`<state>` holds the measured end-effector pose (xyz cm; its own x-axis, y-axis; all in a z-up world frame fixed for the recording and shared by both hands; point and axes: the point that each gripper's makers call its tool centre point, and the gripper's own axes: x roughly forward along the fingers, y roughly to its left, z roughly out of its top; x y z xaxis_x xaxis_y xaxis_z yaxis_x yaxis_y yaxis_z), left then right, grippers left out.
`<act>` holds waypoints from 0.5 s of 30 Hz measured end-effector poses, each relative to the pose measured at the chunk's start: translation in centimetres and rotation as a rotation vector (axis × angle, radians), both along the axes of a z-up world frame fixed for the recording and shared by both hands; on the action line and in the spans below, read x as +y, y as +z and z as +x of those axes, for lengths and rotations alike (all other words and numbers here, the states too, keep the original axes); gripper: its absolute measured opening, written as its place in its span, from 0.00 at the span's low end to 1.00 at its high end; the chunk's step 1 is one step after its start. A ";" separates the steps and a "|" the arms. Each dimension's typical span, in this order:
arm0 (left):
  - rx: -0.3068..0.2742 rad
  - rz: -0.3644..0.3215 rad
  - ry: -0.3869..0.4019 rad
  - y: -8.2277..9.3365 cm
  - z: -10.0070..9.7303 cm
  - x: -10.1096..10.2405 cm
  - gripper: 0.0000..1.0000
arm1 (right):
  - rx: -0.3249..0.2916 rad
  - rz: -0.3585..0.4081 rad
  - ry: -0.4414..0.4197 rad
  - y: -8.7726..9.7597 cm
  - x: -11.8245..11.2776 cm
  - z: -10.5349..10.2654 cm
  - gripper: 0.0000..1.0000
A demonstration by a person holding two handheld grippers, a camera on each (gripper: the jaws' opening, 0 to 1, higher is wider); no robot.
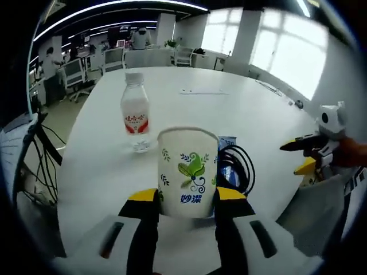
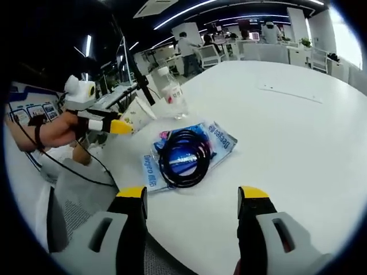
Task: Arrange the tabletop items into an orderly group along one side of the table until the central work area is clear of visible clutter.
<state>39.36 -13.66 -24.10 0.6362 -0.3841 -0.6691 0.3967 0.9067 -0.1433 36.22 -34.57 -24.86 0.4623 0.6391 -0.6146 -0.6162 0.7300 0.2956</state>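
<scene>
Clamped on the paper cup [image 1: 188, 173], your left gripper [image 1: 187, 197] had it pinched low on both sides near the table's [image 1: 241, 109] near edge, where your body stood. Left of the cup and farther in stood the water bottle [image 1: 135, 112], upright and capped; just right of the cup lay the blue packet [image 2: 189, 150] with the black coiled cable [image 2: 184, 157] resting on it. Your right gripper [image 2: 192, 200] hovered before that packet, jaws wide apart and empty. My worry was the thin cup: squeeze harder and it would buckle or pop free. Swing it left carelessly and you could have toppled the bottle; lifting the packet could shed the cable.
</scene>
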 end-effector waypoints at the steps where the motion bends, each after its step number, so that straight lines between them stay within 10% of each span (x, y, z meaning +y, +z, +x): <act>1: -0.008 0.013 -0.017 0.1 -0.1 -0.3 0.37 | -0.002 0.006 0.002 0.3 0.2 0.0 0.63; 15: -0.062 0.030 -0.226 1.1 -2.2 -5.0 0.37 | -0.029 0.098 0.078 2.9 3.5 0.4 0.59</act>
